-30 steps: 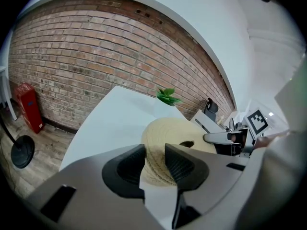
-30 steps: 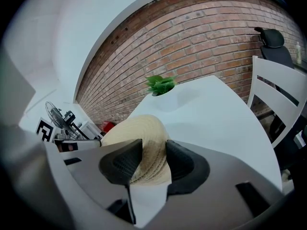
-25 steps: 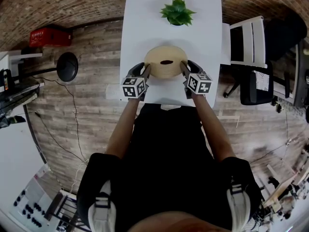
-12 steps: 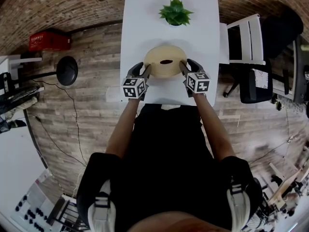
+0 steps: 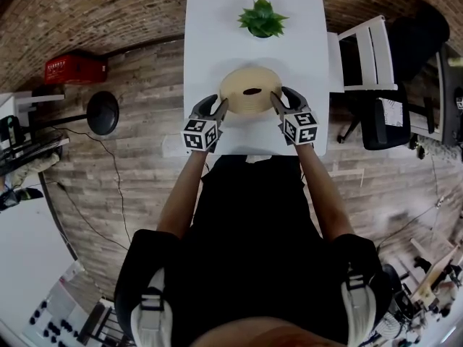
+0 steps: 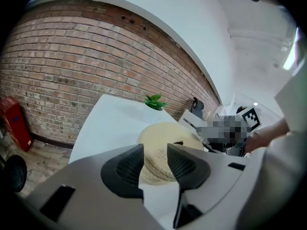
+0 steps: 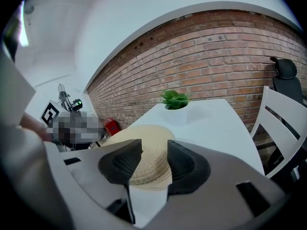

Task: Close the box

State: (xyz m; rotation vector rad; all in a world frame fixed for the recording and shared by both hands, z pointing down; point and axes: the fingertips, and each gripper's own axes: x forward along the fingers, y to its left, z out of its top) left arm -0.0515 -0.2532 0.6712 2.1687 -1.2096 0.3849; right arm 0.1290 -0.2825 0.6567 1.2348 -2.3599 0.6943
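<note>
Woven straw, pale tan: the box (image 5: 239,104) sits centre of the frame on the white bench (image 5: 217,35), towards my edge. The potted plant (image 5: 262,17) is well clear at the top of the frame.

The lid (image 5: 250,84) looks seated, a dome with a dark spot in the middle. I see no gap in the head view, but the seam is too small to confirm.

- **Left tongs (image 5: 219,107):** at the box's lower left, tips just beside the wall; I can't tell if they touch. In the left gripper view the pads (image 6: 129,164) stand apart and are drawing in a little. Nothing is between them, and the box (image 6: 160,138) lies just ahead of the gap.
- **Right tongs (image 5: 275,101):** mirrored at the lower right. In the right gripper view the right tongs (image 7: 153,150) are released and wide, holding nothing. The box (image 7: 139,143) shows through the gap.

**Why this layout, my read:** one tong each side keeps a round, light box from sliding on the slick bench. It also keeps the lid centred over the body. Staying unclamped puts no squeeze on a soft woven wall, which could deform and pop the lid.

**Status, my read:** closing is about done. What's left is a check that the lid sits flush all round.
</note>
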